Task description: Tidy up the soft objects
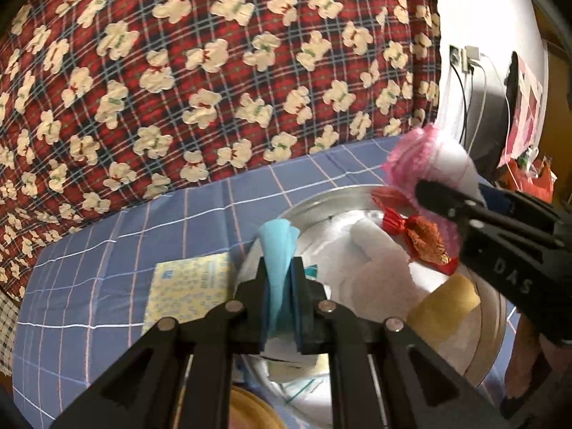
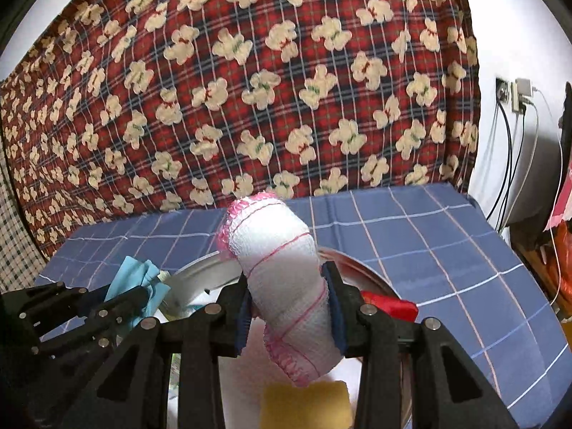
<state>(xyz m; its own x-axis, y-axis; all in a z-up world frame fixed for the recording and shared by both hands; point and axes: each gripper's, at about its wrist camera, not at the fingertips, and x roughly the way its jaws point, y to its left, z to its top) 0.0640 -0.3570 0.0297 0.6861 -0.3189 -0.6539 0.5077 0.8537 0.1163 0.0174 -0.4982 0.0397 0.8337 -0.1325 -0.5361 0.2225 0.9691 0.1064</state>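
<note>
Above the metal bowl on the blue checked sheet, my left gripper is closed tight on a light blue cloth, and my right gripper is closed on a white cloth with pink edging, both lifted clear of the bowl. I think each cloth is pinched only by a fold, so it can slip out and fall back among the white towel, the yellow sponge and the red ribbon. The two tools are also near each other, so a careless move can make them collide.
</note>
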